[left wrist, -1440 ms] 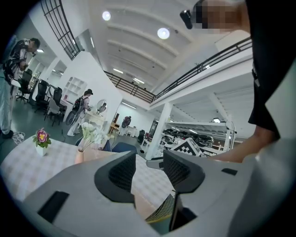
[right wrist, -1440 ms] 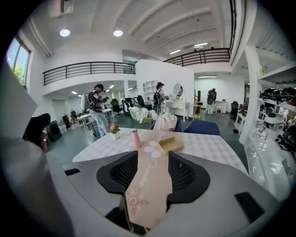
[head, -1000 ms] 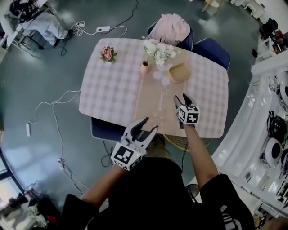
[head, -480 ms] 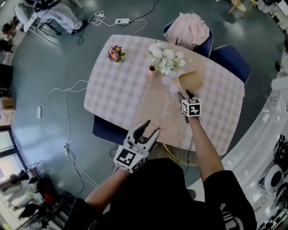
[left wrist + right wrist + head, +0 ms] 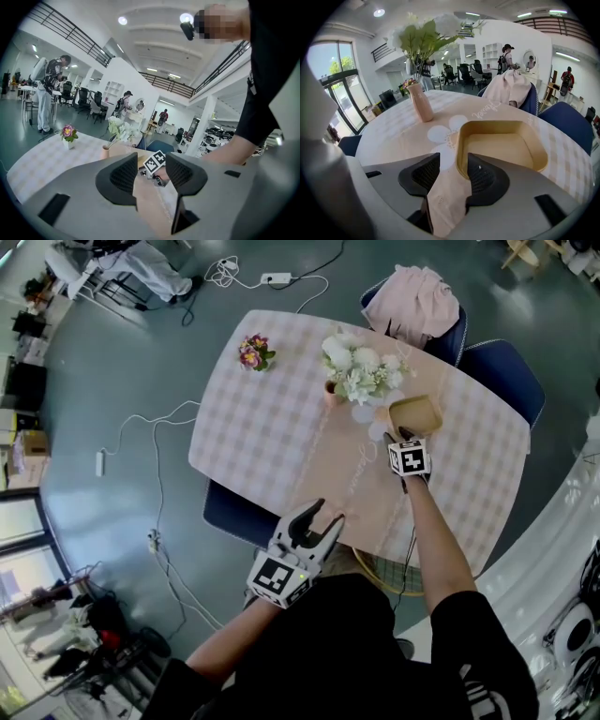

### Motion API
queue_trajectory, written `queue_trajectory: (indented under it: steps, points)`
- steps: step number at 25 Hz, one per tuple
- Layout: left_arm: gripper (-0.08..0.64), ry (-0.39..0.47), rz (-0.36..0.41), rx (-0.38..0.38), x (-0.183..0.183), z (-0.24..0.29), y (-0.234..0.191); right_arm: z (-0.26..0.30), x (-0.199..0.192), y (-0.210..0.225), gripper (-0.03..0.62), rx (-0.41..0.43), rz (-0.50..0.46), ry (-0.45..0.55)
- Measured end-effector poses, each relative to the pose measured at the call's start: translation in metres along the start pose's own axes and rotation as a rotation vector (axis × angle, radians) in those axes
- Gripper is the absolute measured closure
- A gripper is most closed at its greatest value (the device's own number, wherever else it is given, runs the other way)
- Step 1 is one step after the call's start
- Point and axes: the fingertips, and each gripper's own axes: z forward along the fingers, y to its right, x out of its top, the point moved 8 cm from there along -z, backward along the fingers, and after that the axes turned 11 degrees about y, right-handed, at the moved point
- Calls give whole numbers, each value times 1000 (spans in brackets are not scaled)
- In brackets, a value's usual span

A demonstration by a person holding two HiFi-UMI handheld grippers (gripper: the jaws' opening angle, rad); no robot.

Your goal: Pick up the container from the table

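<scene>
You were at the approach: your right gripper (image 5: pixel 452 161) hung with its jaws apart and nothing between them, just short of the container (image 5: pixel 501 145), which sat on the table (image 5: pixel 253 427) near the flower vase (image 5: pixel 421 102). Your left gripper (image 5: pixel 152 166) was spread and empty at the near edge. The next move, I judged, called for straddling the near rim, then closing.
</scene>
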Motion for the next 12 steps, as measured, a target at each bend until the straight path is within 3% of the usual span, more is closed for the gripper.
queue_trajectory:
  steps: [3,6,8,12]
  points:
    - [396,3,13,-10,0,0,-1,4,-4,0,430,-19,-23,0]
    - [396,5,24,-20,-2,-3,-4,3,-5,4,528,-56,-39,-5]
    - [396,-2,21,-16,-2,-7,-6,-1,-5,4,558,-64,-36,-3]
    - [396,13,25,-29,1,-11,-15,-16,2,1,569,-82,-15,49]
